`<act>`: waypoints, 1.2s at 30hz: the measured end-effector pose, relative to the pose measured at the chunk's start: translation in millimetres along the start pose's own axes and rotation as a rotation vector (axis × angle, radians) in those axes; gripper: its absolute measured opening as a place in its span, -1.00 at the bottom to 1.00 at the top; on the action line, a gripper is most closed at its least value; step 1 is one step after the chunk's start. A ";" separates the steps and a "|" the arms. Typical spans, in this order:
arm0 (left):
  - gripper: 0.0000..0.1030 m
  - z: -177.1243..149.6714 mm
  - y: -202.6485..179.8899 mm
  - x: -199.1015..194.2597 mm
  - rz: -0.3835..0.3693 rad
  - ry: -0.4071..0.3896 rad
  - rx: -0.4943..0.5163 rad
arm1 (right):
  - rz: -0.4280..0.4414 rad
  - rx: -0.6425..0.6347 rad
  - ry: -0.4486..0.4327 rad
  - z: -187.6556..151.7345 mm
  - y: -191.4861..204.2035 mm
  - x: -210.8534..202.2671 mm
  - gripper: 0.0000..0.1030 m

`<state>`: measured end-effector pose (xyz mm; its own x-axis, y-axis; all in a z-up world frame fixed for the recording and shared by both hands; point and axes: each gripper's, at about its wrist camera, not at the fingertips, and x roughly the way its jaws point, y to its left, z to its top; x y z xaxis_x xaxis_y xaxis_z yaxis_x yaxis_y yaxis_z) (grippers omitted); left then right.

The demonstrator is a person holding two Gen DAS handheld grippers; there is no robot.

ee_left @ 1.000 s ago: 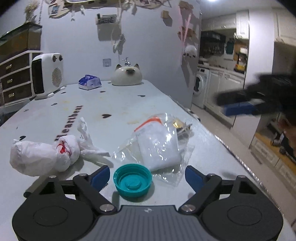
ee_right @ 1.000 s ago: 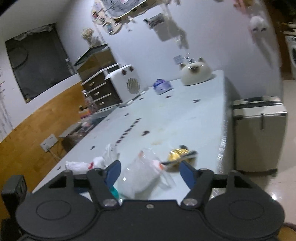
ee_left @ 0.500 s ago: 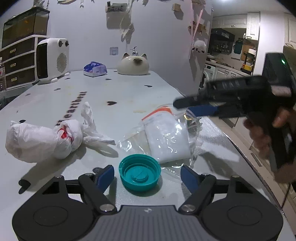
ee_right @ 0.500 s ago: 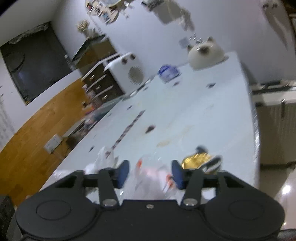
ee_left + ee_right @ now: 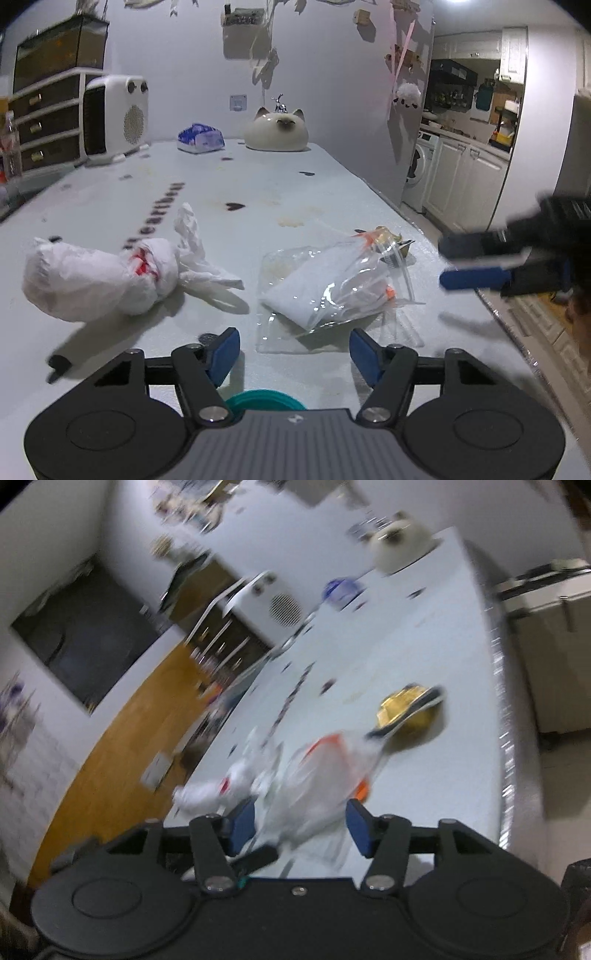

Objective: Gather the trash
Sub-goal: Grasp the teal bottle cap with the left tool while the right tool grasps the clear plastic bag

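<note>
A clear plastic bag [image 5: 332, 288] with white contents lies on the pale table [image 5: 258, 192], and shows blurred in the right wrist view [image 5: 317, 775]. A knotted white bag [image 5: 99, 277] lies to its left. A gold wrapper [image 5: 388, 236] sits behind the clear bag, also in the right wrist view [image 5: 406, 705]. A teal lid [image 5: 266, 400] is half hidden under my left gripper [image 5: 293, 349], which is open and empty. My right gripper [image 5: 299, 825] is open above the clear bag; it also shows in the left wrist view [image 5: 476, 262] at the right.
A white heater [image 5: 114, 118], a blue tissue pack [image 5: 201, 136] and a cat-shaped ornament [image 5: 277, 129] stand at the table's far end. The table's right edge [image 5: 491, 306] drops to the floor. Kitchen cabinets [image 5: 465, 184] lie beyond.
My left gripper has moved forward over the teal lid, which now sits under its body. My right gripper has swung back to the right and tilted; the clear bag looks shifted and rumpled.
</note>
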<state>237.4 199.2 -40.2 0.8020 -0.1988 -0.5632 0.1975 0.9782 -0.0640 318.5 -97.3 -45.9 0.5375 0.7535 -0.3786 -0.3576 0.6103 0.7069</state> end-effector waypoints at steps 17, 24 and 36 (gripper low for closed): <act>0.42 -18.2 -1.0 -37.9 0.006 0.019 0.152 | 0.062 0.286 0.082 15.2 -12.9 61.6 0.19; 0.42 -24.4 4.3 -36.1 0.029 0.049 0.138 | 0.054 0.352 0.096 14.1 -12.9 79.8 -0.19; -0.02 -24.0 5.3 -36.7 0.014 0.045 0.126 | 0.031 0.123 0.148 -1.1 15.6 74.6 -0.70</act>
<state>195.5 213.1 -39.6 0.7796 -0.1793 -0.6000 0.2580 0.9650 0.0469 352.2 -31.4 -63.8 0.4059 0.8050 -0.4327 -0.2713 0.5582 0.7841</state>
